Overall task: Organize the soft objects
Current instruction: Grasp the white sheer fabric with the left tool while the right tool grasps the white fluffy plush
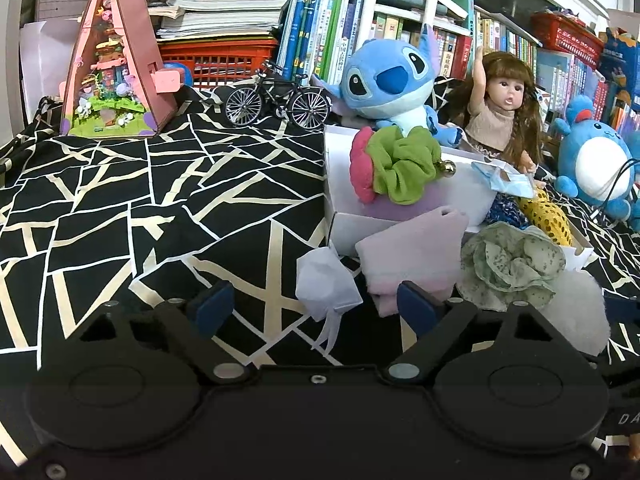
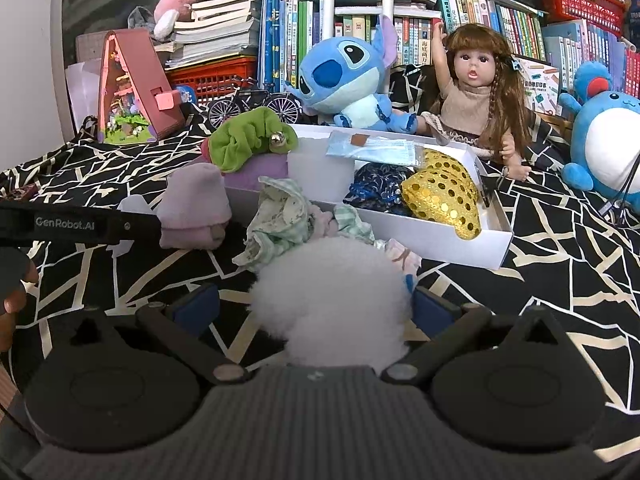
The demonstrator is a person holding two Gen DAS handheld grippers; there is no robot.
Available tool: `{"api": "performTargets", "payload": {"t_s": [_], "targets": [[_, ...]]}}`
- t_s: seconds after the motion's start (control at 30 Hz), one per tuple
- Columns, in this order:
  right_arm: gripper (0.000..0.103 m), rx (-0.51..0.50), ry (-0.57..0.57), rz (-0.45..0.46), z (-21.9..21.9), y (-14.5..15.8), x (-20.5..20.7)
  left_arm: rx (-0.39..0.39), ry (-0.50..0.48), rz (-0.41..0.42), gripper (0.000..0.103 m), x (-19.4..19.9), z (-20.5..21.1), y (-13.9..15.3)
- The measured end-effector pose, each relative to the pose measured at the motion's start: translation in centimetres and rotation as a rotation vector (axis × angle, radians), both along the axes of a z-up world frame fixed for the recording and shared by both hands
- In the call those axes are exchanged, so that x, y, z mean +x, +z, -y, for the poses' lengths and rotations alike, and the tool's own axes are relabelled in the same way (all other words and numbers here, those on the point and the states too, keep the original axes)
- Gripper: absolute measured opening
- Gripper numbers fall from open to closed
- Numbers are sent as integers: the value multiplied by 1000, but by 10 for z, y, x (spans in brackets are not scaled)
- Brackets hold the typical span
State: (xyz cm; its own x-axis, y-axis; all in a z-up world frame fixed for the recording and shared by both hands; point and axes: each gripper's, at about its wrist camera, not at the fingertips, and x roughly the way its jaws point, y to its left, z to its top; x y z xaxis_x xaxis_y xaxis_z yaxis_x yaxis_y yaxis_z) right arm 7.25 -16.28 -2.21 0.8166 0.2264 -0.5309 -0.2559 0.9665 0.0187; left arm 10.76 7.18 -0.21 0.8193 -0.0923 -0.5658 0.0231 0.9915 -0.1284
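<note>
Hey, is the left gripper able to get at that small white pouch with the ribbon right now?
Probably yes. The white pouch lies on the patterned cloth just ahead of the left tongs, which stand open with nothing between them. The folded pink cloth sits close on one side and might get caught too.

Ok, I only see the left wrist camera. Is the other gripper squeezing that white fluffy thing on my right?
Observer: No. The white fluff ball sits between the right gripper's fingers, but the jaws are wide open, with a gap on one side.
Child: And what's deep inside the box?
Observer: A gold sequined pouch lies beside a dark blue patterned cloth on the floor of the white box.
</note>
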Motion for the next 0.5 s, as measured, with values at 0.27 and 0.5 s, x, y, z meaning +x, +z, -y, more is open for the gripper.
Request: {"api": "performTargets", "payload": {"t_s": [0.27,0.5], "targets": [[103,8,-37,-1,-2,-1,1,4,-26,6,54,2,4,-2],[80,44,-50,-38,4,1,-1,-11,-49,-16,31,0,4,-1]]}}
